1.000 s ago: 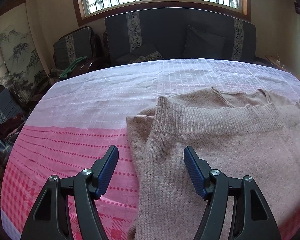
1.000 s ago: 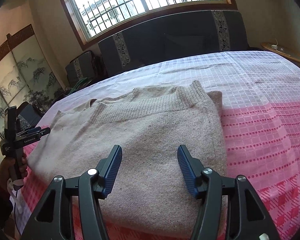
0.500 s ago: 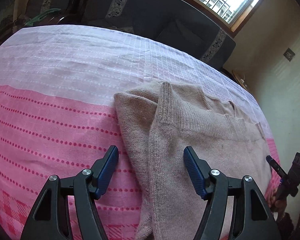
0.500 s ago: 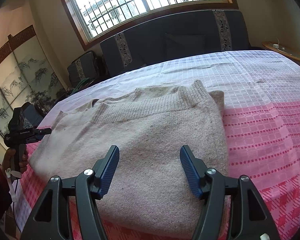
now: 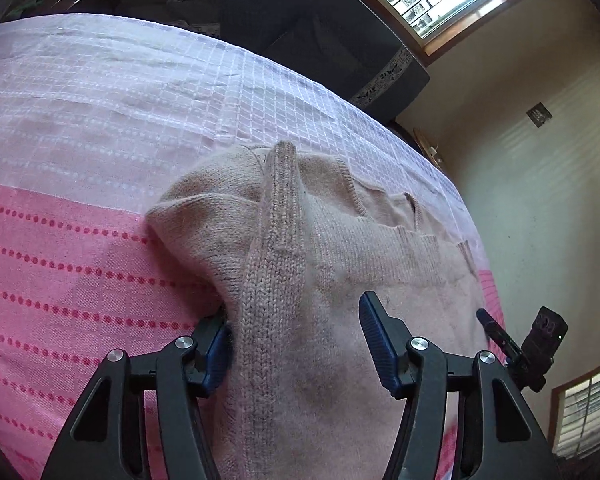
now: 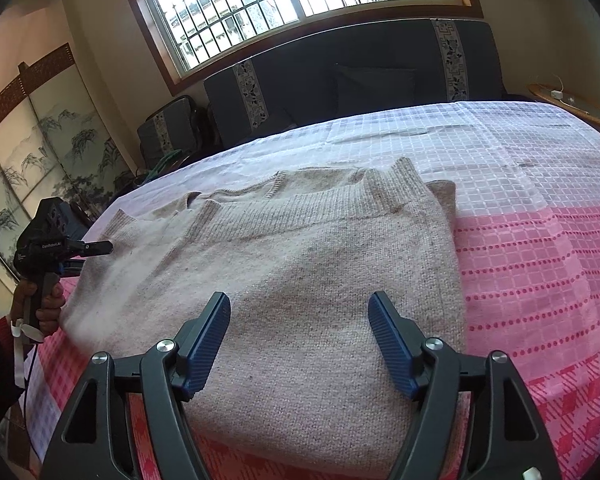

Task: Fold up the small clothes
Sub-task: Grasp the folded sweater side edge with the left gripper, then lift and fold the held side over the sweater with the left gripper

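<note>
A beige knit sweater [image 6: 300, 264] lies folded on the pink and white checked cloth [image 6: 540, 248]. In the left wrist view, my left gripper [image 5: 296, 344] straddles the sweater's [image 5: 332, 280] folded side edge and its ribbed band. Its jaws are closing. The left pad [image 5: 216, 354] is tucked against the fold and the right pad [image 5: 376, 344] stands above the knit, so the pads do not pinch it. My right gripper [image 6: 300, 344] hovers over the sweater's near edge. Its jaws are opening, with the knit lying beneath them and unheld. A hand [image 6: 40, 308] holds the left gripper [image 6: 86, 258] at the sweater's left side.
A dark sofa [image 6: 360, 80] stands under the window behind the table. A painted folding screen [image 6: 28, 152] is at the left, a dark armchair [image 6: 168, 132] beside it. A small round side table [image 6: 572, 104] sits at the far right. Bare cloth [image 5: 100, 120] lies left of the sweater.
The left gripper rolled and swung in towards the sweater's side edge, dropped closer, and its jaws narrowed around the fold. The right gripper stayed put while its jaws widened.
</note>
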{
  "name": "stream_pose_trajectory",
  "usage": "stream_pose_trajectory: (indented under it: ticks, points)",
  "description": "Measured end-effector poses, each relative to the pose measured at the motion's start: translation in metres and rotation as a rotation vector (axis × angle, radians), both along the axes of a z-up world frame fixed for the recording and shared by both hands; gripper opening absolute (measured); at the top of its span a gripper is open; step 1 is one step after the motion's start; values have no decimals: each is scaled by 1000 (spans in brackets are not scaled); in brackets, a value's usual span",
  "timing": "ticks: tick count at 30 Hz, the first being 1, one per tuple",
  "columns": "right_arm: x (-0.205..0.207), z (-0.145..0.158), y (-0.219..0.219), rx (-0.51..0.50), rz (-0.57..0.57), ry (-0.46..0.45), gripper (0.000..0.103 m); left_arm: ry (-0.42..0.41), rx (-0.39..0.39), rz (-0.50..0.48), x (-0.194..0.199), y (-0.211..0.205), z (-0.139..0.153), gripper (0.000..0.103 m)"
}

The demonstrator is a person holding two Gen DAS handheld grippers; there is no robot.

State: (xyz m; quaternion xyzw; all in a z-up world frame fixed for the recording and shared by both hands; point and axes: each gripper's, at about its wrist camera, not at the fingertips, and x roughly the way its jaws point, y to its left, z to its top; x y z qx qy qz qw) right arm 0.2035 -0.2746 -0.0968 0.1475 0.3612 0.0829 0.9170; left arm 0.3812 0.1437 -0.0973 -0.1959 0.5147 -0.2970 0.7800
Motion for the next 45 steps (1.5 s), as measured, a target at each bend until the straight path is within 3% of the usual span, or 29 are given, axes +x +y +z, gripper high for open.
stream_pose_trajectory:
  ticks: [9, 11, 12, 15, 22, 26, 32, 36, 45]
  points:
    - [1, 0, 1, -5, 5, 3, 72, -3, 30, -47, 9, -4, 2, 60]
    - [0, 0, 2, -6, 5, 3, 72, -25, 111, -18, 7, -10, 2, 35]
    - [0, 0, 2, -5, 5, 3, 72, -44, 155, -3, 4, -14, 4, 30]
    - [0, 0, 1, -1, 6, 2, 73, -104, 208, 39, -8, -20, 9, 30]
    - [-2, 0, -9, 45, -19, -22, 73, -63, 203, 172, -19, -22, 23, 29]
    - [-2, 0, -13, 73, -25, -31, 73, 14, 180, 245, -21, -24, 35, 29]
    - [-1, -3, -16, 109, -5, -28, 75, 6, 251, 275, -29, -42, 57, 28]
    - [4, -7, -20, 140, 9, -7, 76, 19, 252, 305, -33, -50, 69, 28]
    - [15, -11, 2, 12, 49, 58, 86, 15, 231, 310, -45, -91, 110, 28]
